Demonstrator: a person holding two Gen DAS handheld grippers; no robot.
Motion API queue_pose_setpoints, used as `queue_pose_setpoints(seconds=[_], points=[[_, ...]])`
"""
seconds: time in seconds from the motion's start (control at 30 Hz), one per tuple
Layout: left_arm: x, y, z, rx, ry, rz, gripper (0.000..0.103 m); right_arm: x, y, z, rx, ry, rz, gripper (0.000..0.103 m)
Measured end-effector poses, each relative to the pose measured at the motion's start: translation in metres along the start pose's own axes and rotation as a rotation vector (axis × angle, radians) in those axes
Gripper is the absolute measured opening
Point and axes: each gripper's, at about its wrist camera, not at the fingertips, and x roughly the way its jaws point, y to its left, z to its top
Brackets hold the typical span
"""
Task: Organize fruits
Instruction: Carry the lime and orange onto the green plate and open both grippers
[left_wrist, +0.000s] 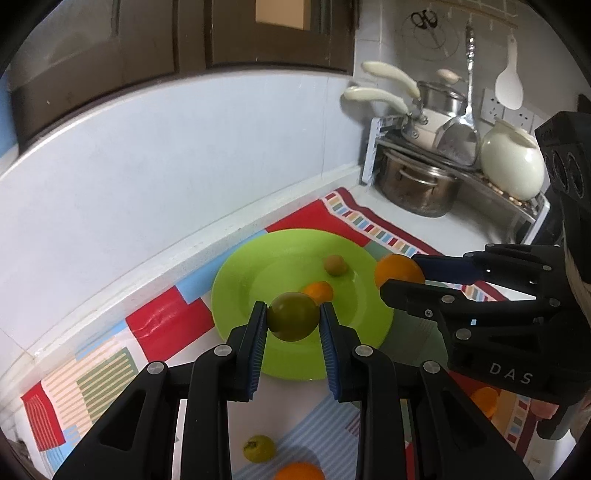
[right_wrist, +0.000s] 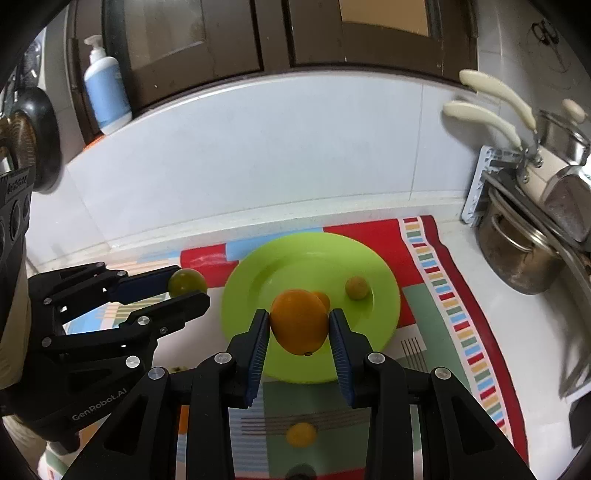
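A round green fruit (left_wrist: 293, 315) and a larger orange (right_wrist: 299, 322) hang above the lime-green plate (right_wrist: 384, 295) (which holds a small orange fruit (left_wrist: 319, 291) and a tan one (left_wrist: 335, 265)).

Both wrist views look steeply down, close, sharing the green plate (left_wrist: 236, 280).

evenly lit indoors, moderately bright, slightly cool and soft, no harsh glare. faint sheen on the green plate (left_wrist: 236, 280) and on the steel pots (left_wrist: 417, 188) at right. soft shadows under the fruit. strong fisheye bending of the wall edge and black vignette in the corners. slight motion blur at the right edge of the right wrist view.
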Motion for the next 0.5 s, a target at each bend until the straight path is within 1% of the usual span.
queue_pose_setpoints(seconds=[0.27, 0.5], points=[[0.041, 0.008, 0.001, -0.028, 0.086, -0.015, 0.029, 0.037, -0.013, 0.001, 0.023, 0.091, 0.012, 0.034], [0.071, 0.014, -0.002, -0.028, 0.159, -0.033, 0.029, 0.067, -0.022, -0.003, 0.031, 0.164, 0.013, 0.034]])
